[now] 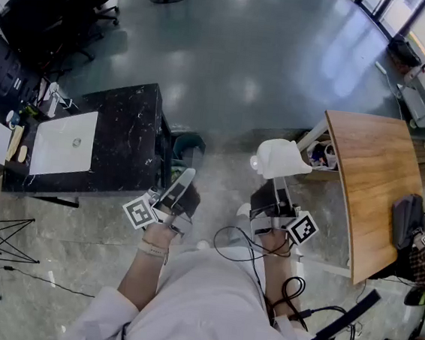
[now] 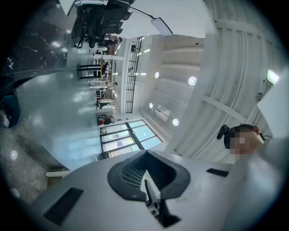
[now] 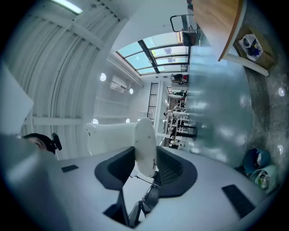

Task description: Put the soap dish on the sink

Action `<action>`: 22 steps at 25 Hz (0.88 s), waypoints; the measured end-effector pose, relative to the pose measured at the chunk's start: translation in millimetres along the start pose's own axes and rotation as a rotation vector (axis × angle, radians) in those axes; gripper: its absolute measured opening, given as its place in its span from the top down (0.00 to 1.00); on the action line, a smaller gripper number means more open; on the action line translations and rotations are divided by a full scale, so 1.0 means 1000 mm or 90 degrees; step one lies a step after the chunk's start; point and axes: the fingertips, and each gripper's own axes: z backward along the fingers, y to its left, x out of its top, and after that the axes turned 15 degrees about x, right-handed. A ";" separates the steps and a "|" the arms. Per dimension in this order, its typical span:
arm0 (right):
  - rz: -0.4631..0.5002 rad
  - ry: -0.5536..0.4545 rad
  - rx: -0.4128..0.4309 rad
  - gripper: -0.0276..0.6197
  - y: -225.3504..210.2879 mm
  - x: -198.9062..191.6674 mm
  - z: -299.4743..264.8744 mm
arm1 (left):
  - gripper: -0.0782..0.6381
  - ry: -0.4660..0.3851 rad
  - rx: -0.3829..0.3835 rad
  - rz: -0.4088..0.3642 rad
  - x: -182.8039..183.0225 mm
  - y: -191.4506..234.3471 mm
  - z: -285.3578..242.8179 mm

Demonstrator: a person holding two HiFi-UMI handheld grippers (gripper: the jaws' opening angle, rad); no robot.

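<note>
The white soap dish [image 1: 279, 157] hangs over the floor right of centre in the head view. My right gripper [image 1: 278, 181] is shut on it, and in the right gripper view the dish's rim [image 3: 143, 149] sits clamped between the dark pads, with its body reaching left. My left gripper [image 1: 183, 179] is beside it, angled up and shut with nothing in it. Its pads [image 2: 135, 173] stand together. The white sink basin [image 1: 63, 142] sits in a black marble counter [image 1: 129, 134] at the left, well away from both grippers.
A curved wooden table [image 1: 370, 182] stands to the right, with a low shelf [image 1: 321, 154] of small items under its near end. A dark bin [image 1: 189, 144] is by the counter's right side. Black office chairs [image 1: 48, 5] crowd the far left. Grey floor lies between.
</note>
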 end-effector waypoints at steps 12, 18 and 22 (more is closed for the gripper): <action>-0.045 0.026 0.021 0.71 -0.067 0.020 -0.064 | 0.88 -0.041 0.030 -0.014 0.044 0.037 -0.050; -0.070 0.054 0.021 0.71 -0.131 0.062 -0.112 | 0.88 -0.067 0.054 -0.023 0.069 0.070 -0.120; -0.093 0.073 0.014 0.71 -0.172 0.101 -0.154 | 0.88 -0.090 0.084 -0.032 0.088 0.084 -0.173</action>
